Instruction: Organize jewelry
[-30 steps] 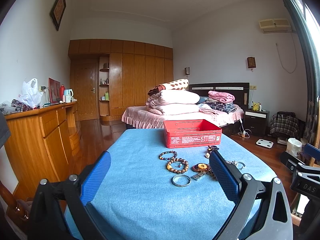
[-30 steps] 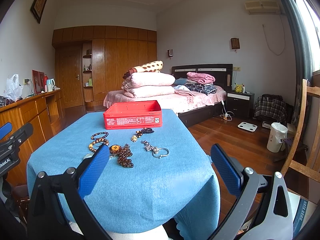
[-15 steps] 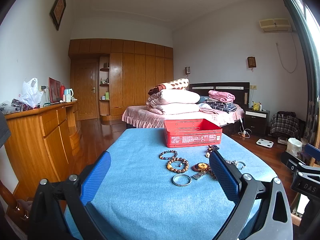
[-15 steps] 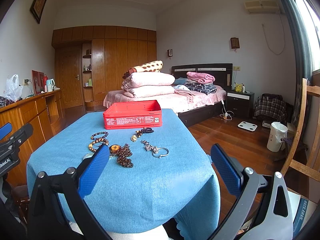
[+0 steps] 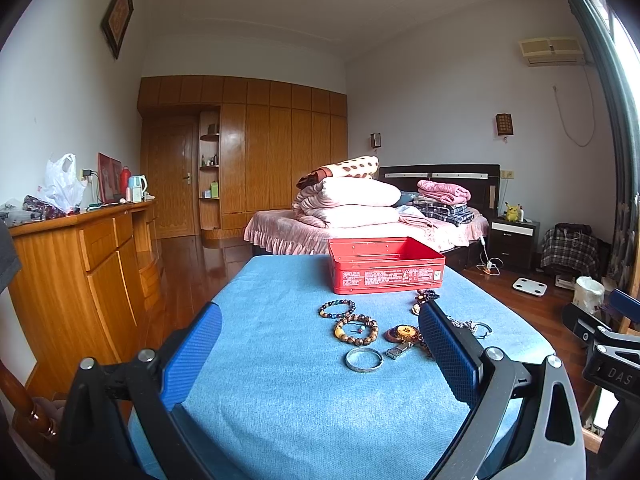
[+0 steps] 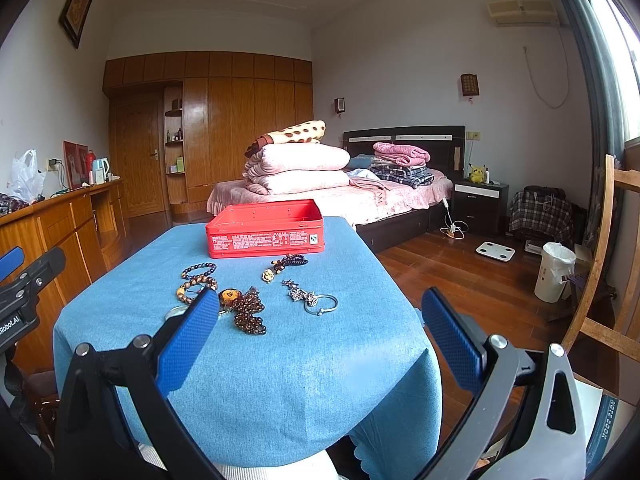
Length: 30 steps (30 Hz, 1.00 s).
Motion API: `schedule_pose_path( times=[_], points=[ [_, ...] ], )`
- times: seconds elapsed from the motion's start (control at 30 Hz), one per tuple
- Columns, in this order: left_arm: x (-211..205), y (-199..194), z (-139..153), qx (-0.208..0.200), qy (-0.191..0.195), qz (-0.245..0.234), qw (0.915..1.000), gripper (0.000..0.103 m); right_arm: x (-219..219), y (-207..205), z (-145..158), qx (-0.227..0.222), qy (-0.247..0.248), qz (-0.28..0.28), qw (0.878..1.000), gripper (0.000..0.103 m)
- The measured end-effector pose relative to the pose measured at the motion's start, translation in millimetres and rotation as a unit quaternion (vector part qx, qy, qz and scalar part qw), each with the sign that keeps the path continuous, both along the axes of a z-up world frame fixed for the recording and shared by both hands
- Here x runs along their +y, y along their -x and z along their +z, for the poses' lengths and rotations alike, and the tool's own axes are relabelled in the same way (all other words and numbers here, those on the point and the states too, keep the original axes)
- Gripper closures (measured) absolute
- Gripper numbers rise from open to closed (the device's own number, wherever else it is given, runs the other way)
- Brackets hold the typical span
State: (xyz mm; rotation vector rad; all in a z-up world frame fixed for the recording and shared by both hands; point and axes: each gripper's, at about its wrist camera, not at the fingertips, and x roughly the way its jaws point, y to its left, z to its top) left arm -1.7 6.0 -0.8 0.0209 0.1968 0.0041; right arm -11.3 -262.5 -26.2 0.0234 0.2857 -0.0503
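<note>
The tabletop [image 5: 280, 392], draped in a blue cloth, fills the near ground in both wrist views. At its far end sits the red tin box [image 5: 385, 266], lid off, long side facing the cameras; its inside walls show red, and whether anything lies in it cannot be told from this low angle.

The left gripper [image 5: 320, 354] is held low over the near edge of the tabletop, level and pointing toward the box, its blue-padded jaws spread wide and holding nothing. The right gripper [image 6: 318, 332] is held at the tabletop's near right corner, likewise level, jaws wide apart and empty, the right finger out past the cloth over the wooden floor [image 6: 460, 276].

The jewelry lies loose on the cloth between the grippers and the box. From the largest: a heap of dark brown beads with an amber pendant [image 6: 246, 310], a brown wooden bead bracelet [image 5: 356, 329], a dark bead bracelet [image 5: 337, 308] just behind it, a dark tasselled bead string [image 6: 290, 262] close before the box, a plain silver bangle [image 5: 363, 359] nearest the left gripper, a thin silver ring bracelet [image 6: 322, 305] touching a small silver chain cluster [image 6: 298, 294], and a small metal clasp piece [image 5: 400, 350].
</note>
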Motion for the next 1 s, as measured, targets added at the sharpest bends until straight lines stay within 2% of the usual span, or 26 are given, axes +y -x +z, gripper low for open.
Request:
schedule_pose_path(
  times=[0.37,0.57,0.83,1.0],
  points=[
    [1,-16,-7,0.009,0.004,0.001,0.9999,0.006,-3,-8,-5,-0.001,-0.007,0.002,1.000,0.005],
    [0,-33,-27,0.011,0.006,-0.005,0.9999,0.006,-5,-26,-19,0.002,-0.014,0.003,1.000,0.005],
    [-18,-76,-60,0.040,-0.014,-0.029,0.9987,0.007,-10,-75,-53,0.024,-0.015,0.005,1.000,0.005],
    [-22,-106,-78,0.056,-0.019,-0.031,0.9977,0.007,-20,-110,-69,0.044,-0.036,0.010,0.998,0.005]
  ],
)
